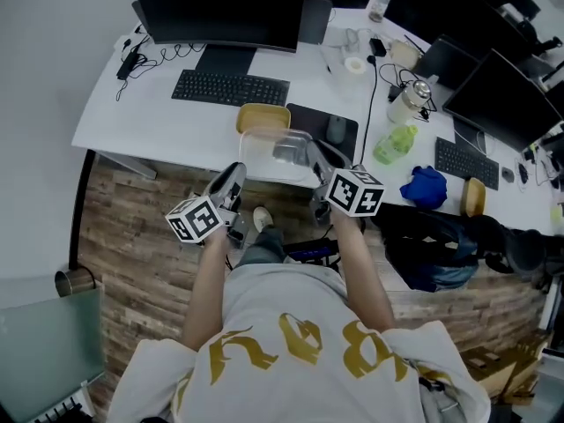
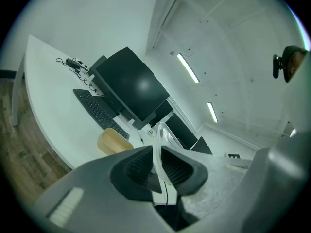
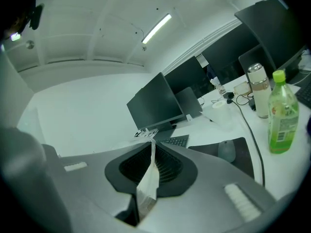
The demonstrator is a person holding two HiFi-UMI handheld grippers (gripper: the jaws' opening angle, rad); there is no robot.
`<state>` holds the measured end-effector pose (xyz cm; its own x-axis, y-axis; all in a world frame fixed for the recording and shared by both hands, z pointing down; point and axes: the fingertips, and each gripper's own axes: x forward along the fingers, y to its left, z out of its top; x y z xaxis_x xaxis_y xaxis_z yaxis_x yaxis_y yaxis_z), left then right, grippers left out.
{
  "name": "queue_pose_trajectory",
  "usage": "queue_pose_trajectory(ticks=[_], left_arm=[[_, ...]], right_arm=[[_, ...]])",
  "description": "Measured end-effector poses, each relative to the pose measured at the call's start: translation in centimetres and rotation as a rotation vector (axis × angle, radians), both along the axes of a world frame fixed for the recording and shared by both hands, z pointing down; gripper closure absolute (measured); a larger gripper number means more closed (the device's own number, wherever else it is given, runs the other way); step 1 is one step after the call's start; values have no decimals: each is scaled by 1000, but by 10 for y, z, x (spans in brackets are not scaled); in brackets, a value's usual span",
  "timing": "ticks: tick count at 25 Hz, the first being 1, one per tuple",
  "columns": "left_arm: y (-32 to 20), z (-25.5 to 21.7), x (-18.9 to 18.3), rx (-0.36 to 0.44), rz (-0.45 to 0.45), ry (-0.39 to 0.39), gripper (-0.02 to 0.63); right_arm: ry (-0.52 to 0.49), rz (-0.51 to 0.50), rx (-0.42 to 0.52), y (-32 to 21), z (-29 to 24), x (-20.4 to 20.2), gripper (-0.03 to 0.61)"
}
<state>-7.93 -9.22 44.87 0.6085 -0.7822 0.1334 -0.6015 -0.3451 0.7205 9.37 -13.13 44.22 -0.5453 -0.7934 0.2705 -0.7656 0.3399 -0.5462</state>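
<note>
We see left gripper [image 1: 234, 180] clamped on clear plastic bag [image 1: 264, 159], jaws nearly together, thin film pinched between pads. Right gripper [image 1: 317, 164] nips opposite edge same way, almost fully closed. Bag held up between both grippers, above near edge of white desk [image 1: 150, 126], just in front of tan box [image 1: 263, 115], mouse [image 1: 337, 129] near.

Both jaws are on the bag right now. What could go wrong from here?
1. Slip: the left gripper and right gripper each pinch only a thin edge of the clear plastic bag, so the film may slide out of the jaws.
2. Tear: the bag spans between the two grips, and pulling them further apart might rip it.
3. Drop: it is held near the edge of the desk, so a lost grip could land it on the wooden floor.
</note>
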Motion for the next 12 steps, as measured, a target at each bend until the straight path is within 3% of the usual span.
queue_pose_trajectory(ticks=[3,12], left_arm=[[14,-11,4,20,-3,33,569],[57,-16,10,40,-25,29,571]], right_arm=[[-6,4,17,18,-10,6,534],[-17,-11,14,63,-9,13,535]])
